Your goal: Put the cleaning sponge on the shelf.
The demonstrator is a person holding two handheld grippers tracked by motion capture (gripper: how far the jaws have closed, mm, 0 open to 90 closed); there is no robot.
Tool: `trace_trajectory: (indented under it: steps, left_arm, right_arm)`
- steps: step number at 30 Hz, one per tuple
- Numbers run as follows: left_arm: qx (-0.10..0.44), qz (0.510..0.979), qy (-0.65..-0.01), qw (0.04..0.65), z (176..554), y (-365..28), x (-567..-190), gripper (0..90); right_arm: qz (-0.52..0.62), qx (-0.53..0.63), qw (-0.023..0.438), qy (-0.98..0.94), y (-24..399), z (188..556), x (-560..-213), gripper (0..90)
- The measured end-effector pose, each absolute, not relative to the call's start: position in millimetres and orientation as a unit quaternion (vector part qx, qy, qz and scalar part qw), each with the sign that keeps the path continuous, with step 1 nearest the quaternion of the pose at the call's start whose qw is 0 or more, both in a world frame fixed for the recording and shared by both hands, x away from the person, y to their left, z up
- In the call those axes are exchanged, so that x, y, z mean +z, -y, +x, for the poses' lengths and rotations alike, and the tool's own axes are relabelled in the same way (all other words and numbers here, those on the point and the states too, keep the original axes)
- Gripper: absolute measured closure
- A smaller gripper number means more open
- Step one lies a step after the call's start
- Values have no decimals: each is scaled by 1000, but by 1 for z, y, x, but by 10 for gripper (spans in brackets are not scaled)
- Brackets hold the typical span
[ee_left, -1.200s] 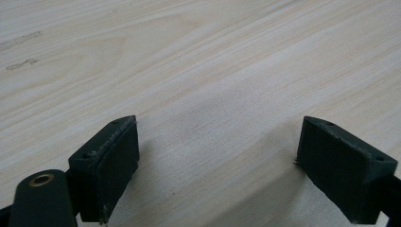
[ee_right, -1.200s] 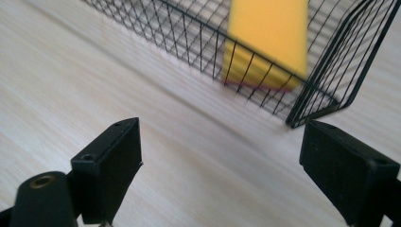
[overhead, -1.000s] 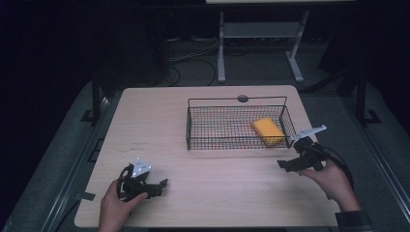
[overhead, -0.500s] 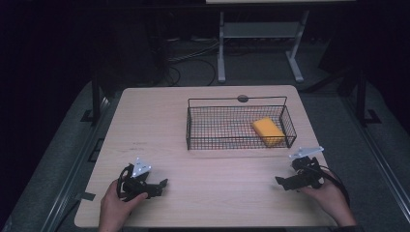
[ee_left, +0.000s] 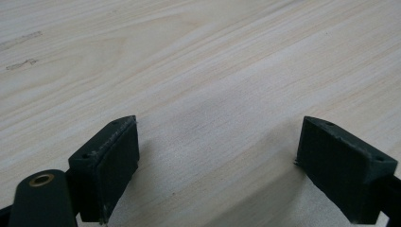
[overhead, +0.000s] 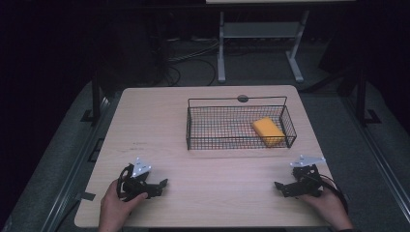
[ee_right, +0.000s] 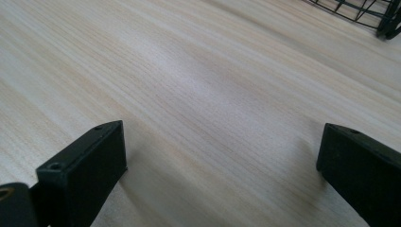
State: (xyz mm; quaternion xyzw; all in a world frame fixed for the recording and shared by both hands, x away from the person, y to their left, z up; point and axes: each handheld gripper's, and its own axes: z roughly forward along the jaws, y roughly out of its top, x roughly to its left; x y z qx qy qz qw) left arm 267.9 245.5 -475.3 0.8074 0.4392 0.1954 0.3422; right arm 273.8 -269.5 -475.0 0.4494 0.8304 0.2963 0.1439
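A pale wood-grain table (overhead: 212, 145) is seen from above, rectangular with rounded corners. Toward its far right a black wire basket (overhead: 193, 126) is set, and a yellow, soft-looking sponge block (overhead: 269, 130) lies at its right end. At the near edge, the left gripper (overhead: 163, 184) and right gripper (overhead: 279, 185) are rested, both gaping wide, nothing held. The right jaws have just been opening. A basket corner (ee_right: 388, 19) is caught in the right gripper view; bare grain lies between the left gripper view's jaws.

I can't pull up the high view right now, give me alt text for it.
A yellow sponge lies in the right end of a black wire basket on a wooden table. Near the front edge, the left gripper and right gripper rest open and empty, one in each hand.
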Motion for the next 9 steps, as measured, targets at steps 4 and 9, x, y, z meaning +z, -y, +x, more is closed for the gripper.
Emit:
trace_trajectory:
  steps: [4, 9]
  left_arm:
    - [195, 807, -439, 342, 268, -245, -475, 128]
    - [195, 807, -439, 342, 268, -245, -475, 129]
  right_arm:
    - [445, 315, 151, -824, 272, 271, -478, 15]
    - [440, 325, 156, -822, 273, 270, -480, 15]
